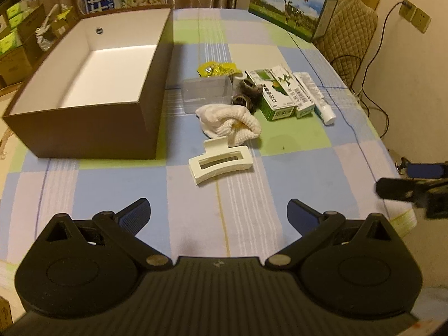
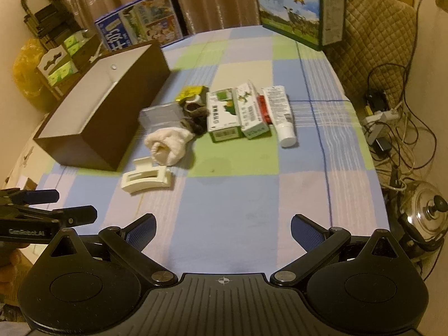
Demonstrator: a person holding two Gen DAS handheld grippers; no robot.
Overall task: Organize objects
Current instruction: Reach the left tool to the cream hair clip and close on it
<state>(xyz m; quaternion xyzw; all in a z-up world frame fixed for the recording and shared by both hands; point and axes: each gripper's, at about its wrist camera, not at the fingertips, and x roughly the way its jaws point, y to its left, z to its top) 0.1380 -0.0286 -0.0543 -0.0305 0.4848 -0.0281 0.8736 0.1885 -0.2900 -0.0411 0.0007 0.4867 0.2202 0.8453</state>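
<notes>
An empty brown box [image 1: 84, 128] [image 2: 95, 137] with a white inside stands at the table's left. To its right lies a cluster: a cream hair claw [image 1: 219, 165] [image 2: 145, 179], a white knitted cloth [image 1: 229, 121] [image 2: 168, 144], a clear plastic case [image 1: 207, 93] [image 2: 161, 116], a yellow packet [image 1: 218, 69], dark hair ties [image 1: 249, 93], green cartons [image 1: 277, 98] [image 2: 224, 114] and a white tube [image 1: 316, 98] [image 2: 280, 112]. My left gripper [image 1: 219, 214] is open above the near table, short of the claw. My right gripper [image 2: 222, 229] is open too, holding nothing.
Two milk cartons [image 1: 291, 5] [image 2: 137, 25] stand at the table's far edge. A quilted chair [image 2: 375, 28] is at the right, with cables [image 2: 397, 128] and a steel pot [image 2: 422, 212] on the floor. Shelves with green boxes [image 1: 14, 28] are left.
</notes>
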